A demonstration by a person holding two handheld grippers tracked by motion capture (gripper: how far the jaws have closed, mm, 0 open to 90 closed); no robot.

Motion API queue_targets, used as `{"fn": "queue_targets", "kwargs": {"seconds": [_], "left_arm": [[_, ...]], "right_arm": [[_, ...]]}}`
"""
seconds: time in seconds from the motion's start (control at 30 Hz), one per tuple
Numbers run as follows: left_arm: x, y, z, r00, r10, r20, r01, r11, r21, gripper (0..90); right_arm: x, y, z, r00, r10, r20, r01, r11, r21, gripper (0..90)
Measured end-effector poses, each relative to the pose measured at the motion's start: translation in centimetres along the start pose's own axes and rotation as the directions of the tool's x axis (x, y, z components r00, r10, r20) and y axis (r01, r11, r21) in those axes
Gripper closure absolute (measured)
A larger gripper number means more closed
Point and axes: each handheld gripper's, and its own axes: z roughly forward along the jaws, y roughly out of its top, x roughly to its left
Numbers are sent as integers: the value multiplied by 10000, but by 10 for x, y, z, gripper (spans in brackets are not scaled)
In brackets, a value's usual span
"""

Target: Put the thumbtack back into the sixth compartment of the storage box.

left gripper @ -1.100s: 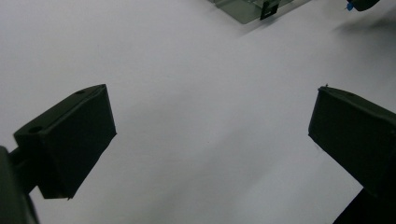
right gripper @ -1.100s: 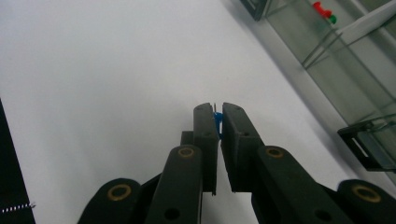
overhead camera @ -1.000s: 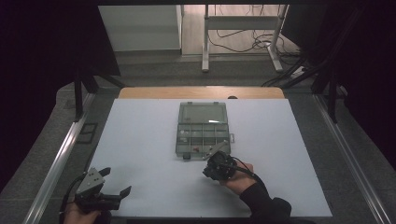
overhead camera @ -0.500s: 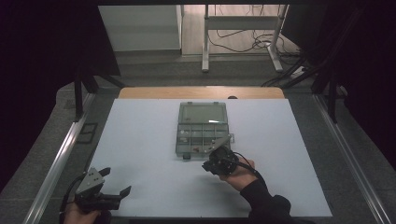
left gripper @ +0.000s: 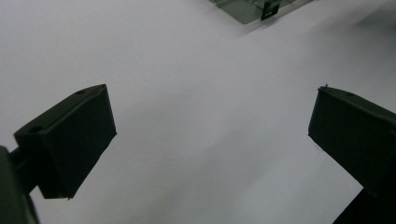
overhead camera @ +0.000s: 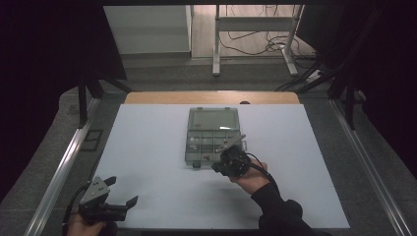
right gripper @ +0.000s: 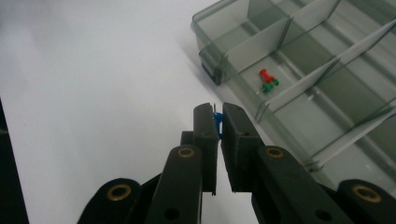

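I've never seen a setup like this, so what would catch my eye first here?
Probably the open clear organizer box in the middle of the white table. At its near corner the right gripper pinches a tiny blue pushpin, with red and green pushpins already in one compartment.

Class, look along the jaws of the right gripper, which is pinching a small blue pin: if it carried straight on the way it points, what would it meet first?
Probably the near front corner of the open compartment box. The right gripper, shut on the blue pin, points just beside that corner, so it might instead meet the white table; depth is unclear.
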Motion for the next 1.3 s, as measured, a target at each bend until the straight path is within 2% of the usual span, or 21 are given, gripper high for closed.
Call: {"fn": "queue_targets", "kwargs": {"seconds": [0.57, 0.9, 1.3], "left_arm": [[0, 0, 0, 10000, -9, 7, 9, 10000, 16, 13], [0, 0, 0, 10000, -9, 22, 9, 10000, 25, 14], [-1, 0, 1, 9999, 101, 9, -101, 9999, 86, 16]], "right_arm": [[-12, 26, 10, 9997, 242, 95, -238, 9989, -396, 832], [-21, 40, 26, 9982, 156, 571, -146, 9997, -170, 832], [-29, 42, 47, 9955, 271, 907, -298, 9991, 293, 825]]}}
